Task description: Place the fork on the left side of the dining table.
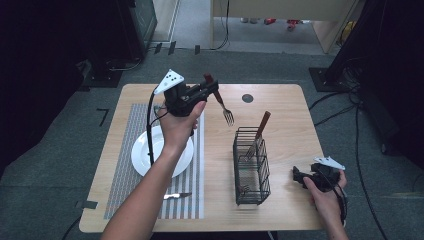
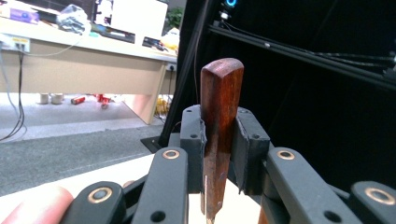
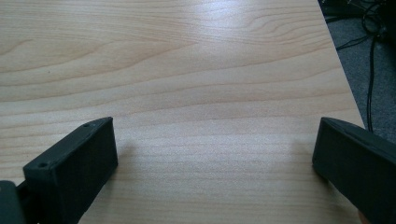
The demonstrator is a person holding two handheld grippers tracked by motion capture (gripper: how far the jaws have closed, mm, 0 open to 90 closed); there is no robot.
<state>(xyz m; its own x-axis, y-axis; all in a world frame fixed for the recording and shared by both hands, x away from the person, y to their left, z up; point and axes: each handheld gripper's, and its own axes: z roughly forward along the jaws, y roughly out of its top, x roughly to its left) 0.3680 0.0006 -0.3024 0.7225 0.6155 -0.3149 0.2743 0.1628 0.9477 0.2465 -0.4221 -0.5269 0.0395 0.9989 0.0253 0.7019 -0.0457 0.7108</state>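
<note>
Table (image 1: 280, 107): left hand-held gripper (image 1: 212, 90) clamps fork (image 1: 223, 107); right hand-held gripper (image 3: 215, 154) jaws apart

Jaws clamp wooden handle (image 2: 219, 135) upright (fingertip (image 2: 35, 205) at lower left).

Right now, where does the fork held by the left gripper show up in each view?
High view: the fork hangs above the table, upper centre, tines down, handle in the left gripper.
Left gripper view: its wooden handle stands centre, clamped between the jaws.
Right gripper view: not in it.
Shared landmark: the table's wood top.
</note>
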